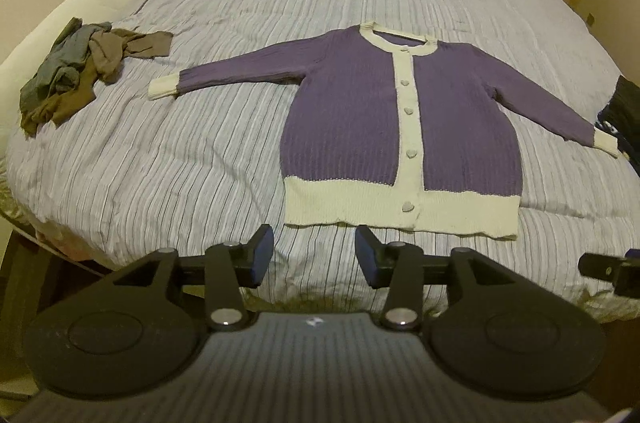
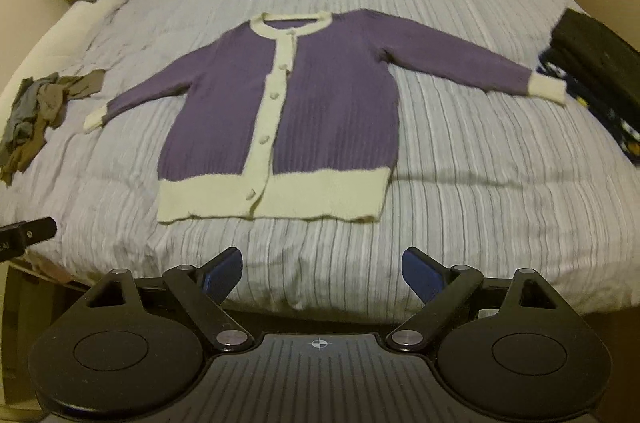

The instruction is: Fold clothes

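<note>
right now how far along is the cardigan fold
Done: the purple cardigan lies flat, buttoned, sleeves spread on the bed. In hand: nothing; the left gripper and right gripper are open above the bed's near edge. Left: every fold, plus the crumpled clothes.

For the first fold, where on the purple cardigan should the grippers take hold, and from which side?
Probably the cream cuffs. The cardigan lies flat and buttoned on the bed, both sleeves spread outward, so each cuff is a free edge. Left gripper could take the left cuff from its outer end, right gripper the right cuff likewise, then carry each sleeve inward.
</note>
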A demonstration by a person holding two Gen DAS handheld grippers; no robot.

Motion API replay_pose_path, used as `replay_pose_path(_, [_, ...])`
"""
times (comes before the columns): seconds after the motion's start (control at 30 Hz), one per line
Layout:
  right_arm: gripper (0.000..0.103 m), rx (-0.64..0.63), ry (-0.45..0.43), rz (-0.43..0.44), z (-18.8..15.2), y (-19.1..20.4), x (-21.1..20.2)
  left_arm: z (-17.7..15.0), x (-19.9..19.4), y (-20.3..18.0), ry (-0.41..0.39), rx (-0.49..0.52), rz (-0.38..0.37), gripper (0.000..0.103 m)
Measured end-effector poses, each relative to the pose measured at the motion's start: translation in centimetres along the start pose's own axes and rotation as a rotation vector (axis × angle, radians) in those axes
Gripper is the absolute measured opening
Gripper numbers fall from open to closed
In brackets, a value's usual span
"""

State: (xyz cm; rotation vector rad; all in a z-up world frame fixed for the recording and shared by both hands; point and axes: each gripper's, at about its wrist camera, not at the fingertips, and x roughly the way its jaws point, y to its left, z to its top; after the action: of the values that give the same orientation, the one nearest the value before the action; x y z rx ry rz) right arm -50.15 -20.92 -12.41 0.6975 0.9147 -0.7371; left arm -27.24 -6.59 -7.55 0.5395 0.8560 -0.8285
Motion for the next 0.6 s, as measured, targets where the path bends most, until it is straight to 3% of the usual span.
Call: replay_pose_path(0.6, [0.09,-0.025,-0.031,-0.067,-1.1,3.0,-2.5,-0.7,-1.9,1.8,-0.007,0.044,-0.051,0.047])
